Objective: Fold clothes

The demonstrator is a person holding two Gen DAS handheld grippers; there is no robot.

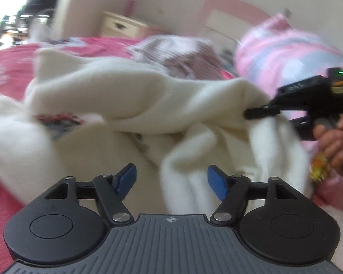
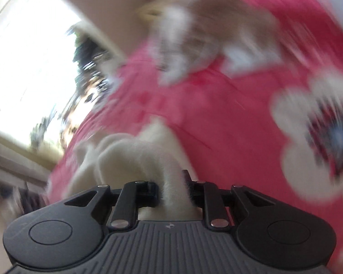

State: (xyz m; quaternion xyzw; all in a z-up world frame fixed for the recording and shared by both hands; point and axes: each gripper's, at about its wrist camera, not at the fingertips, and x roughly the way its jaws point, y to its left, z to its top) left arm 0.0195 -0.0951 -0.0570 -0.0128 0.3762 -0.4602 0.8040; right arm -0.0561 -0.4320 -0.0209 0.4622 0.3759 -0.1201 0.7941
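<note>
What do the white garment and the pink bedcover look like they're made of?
White garment: looks like thick fleece or plush, matte, with a fuzzy nap and soft rounded folds; it bunches between the right gripper's pads. Pink bedcover: seems a thin woven cotton-like sheet, printed with white flowers, finely creased. Blur leaves both uncertain.

No readable words, brands or numbers showing in either view. Only a small round crosshair mark [image 1: 170, 219] sitting at the middle of the ribbed grey housing's top edge in the left wrist view, and a similar tiny mark [image 2: 169, 226], too blurred to make out, sitting at the same spot in the right wrist view. Faint embossed characters [image 1: 293, 88] showing on the black body of the other gripper, too smeared for reading.
</note>
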